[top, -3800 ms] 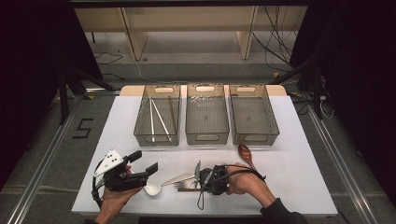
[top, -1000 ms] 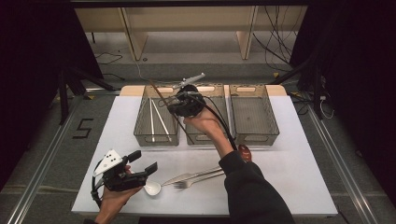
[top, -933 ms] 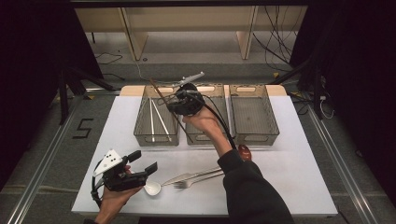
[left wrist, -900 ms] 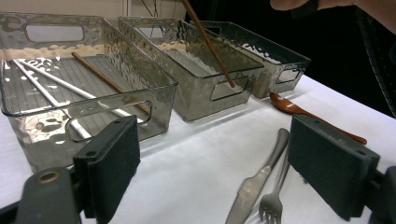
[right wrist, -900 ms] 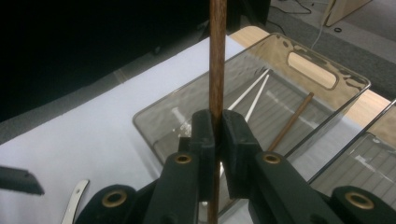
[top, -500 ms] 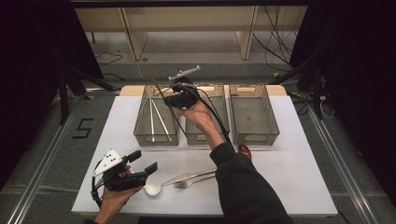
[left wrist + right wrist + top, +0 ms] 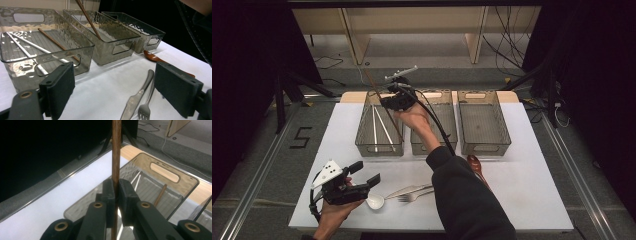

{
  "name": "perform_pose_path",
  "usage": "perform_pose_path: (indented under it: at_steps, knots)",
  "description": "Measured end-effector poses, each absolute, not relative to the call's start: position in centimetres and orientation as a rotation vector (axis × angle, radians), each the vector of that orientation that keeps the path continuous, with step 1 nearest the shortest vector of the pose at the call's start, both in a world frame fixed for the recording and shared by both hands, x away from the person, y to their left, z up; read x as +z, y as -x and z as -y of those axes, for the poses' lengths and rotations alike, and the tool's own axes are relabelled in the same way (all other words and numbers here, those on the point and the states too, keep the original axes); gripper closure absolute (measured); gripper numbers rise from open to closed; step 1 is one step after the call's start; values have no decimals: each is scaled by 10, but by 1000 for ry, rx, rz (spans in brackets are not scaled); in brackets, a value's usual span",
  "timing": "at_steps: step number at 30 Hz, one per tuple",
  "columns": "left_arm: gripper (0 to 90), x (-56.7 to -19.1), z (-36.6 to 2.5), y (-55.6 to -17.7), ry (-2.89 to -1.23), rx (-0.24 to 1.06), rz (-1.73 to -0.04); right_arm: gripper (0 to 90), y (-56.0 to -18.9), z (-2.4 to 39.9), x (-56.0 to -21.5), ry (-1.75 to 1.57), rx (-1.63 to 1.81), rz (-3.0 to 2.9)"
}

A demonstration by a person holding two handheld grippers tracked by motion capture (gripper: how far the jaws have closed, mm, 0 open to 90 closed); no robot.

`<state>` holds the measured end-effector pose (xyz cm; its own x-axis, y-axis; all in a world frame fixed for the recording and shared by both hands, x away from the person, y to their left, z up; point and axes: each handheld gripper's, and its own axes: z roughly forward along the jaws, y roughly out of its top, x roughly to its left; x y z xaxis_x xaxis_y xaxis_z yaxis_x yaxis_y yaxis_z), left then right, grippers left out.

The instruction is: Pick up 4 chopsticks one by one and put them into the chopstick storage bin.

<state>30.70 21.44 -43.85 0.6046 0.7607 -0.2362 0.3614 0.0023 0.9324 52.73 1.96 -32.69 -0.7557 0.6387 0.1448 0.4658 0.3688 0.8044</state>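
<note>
A brown chopstick [image 7: 116,157] is clamped between the closed jaws of the right gripper [image 7: 398,98] and held tilted above the left bin [image 7: 362,132], where another brown chopstick [image 7: 53,41] and two white ones [image 7: 379,126] lie, while the left gripper [image 7: 364,178] rests open beside the white spoon [image 7: 375,201].

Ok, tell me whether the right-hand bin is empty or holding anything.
Empty: the right-hand bin shows only its bare ribbed floor in the high view, with no utensils inside.
</note>
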Motion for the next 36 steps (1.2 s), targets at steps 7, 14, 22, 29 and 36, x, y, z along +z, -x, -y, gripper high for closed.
perform_pose_path:
  at_steps: [7, 14, 22, 29, 36]
  knots:
    - [167, -438, -214, -307, -1604, 405, -957, 845, -531, -25, -328, -1011, 1349, -2404]
    - [166, -438, -214, -307, -1600, 404, -956, 844, -534, -28, -335, -1039, 1336, -2391]
    - [166, -438, -214, -307, -1602, 404, -955, 844, -537, -30, -341, -1058, 1330, -2386]
    - [166, -438, -214, -306, -1602, 405, -952, 844, -537, -33, -347, -1054, 1310, -2380]
    - [167, -438, -213, -307, -1606, 403, -952, 843, -539, -29, -357, -1100, 1304, -2382]
